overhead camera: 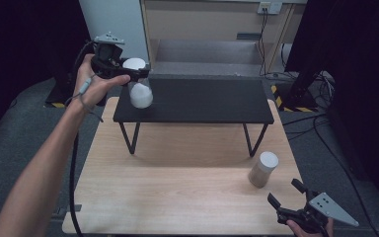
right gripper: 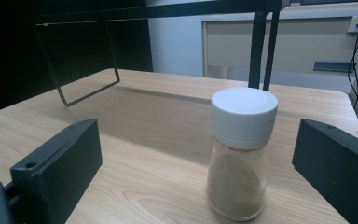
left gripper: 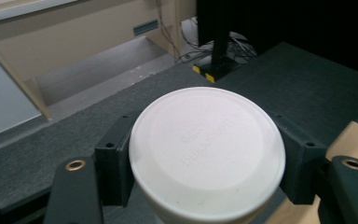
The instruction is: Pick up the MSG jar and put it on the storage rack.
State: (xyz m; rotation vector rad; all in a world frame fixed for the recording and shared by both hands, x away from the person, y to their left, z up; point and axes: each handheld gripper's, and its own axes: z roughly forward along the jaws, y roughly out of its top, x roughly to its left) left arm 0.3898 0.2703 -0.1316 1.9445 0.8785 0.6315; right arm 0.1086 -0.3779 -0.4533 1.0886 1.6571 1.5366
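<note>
A clear jar of white powder (overhead camera: 140, 91) with a white lid (left gripper: 206, 145) hangs over the left end of the black shelf (overhead camera: 202, 101). My left gripper (overhead camera: 131, 73) is shut on it just under the lid, and both black pads (left gripper: 114, 161) press its neck. Whether its base touches the shelf I cannot tell. A second jar, with brown powder (overhead camera: 263, 169) and a white cap (right gripper: 244, 111), stands upright on the wooden table (overhead camera: 177, 182) at the right. My right gripper (overhead camera: 287, 193) rests open near the table's front right corner, jaws wide and the brown jar a little beyond them.
The black shelf stands on thin metal legs (overhead camera: 130, 137) across the far half of the table. Behind it are a beige cabinet (overhead camera: 212, 22), cables (overhead camera: 296, 106) on the grey floor and dark equipment at both sides.
</note>
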